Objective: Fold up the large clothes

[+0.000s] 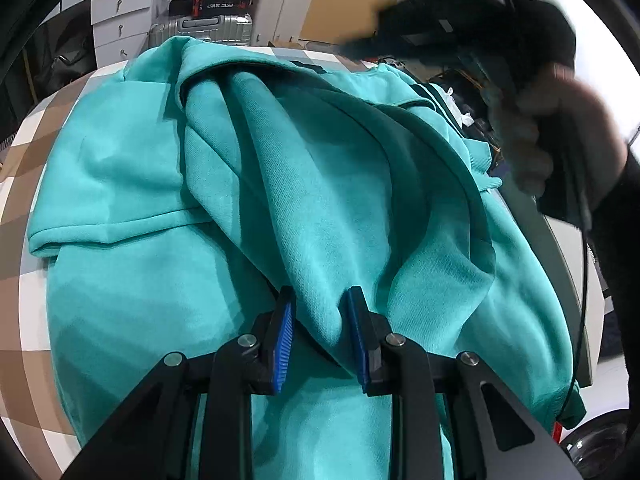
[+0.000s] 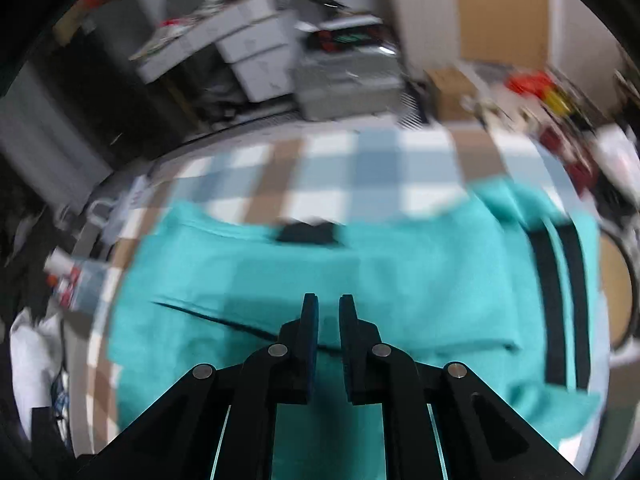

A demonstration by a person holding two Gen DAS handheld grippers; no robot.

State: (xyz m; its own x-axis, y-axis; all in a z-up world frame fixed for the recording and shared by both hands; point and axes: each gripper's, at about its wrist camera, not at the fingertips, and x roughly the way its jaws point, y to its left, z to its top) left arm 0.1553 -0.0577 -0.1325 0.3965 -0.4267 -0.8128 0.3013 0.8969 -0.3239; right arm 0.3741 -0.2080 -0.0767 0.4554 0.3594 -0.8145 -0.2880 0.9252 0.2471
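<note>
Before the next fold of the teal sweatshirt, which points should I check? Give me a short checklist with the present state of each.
1. Left gripper holds a fold of the teal sweatshirt between its blue pads: ok.
2. Right gripper holds nothing, jaws nearly closed with a bare gap: ok.
3. Sweatshirt lies flat on the checked tablecloth: not ok, the middle is bunched in ridges.
4. Dark striped edge stays on the table: cannot tell, it lies near the rim.
5. Right wrist view is sharp enough to aim: not ok, it is blurred.
</note>
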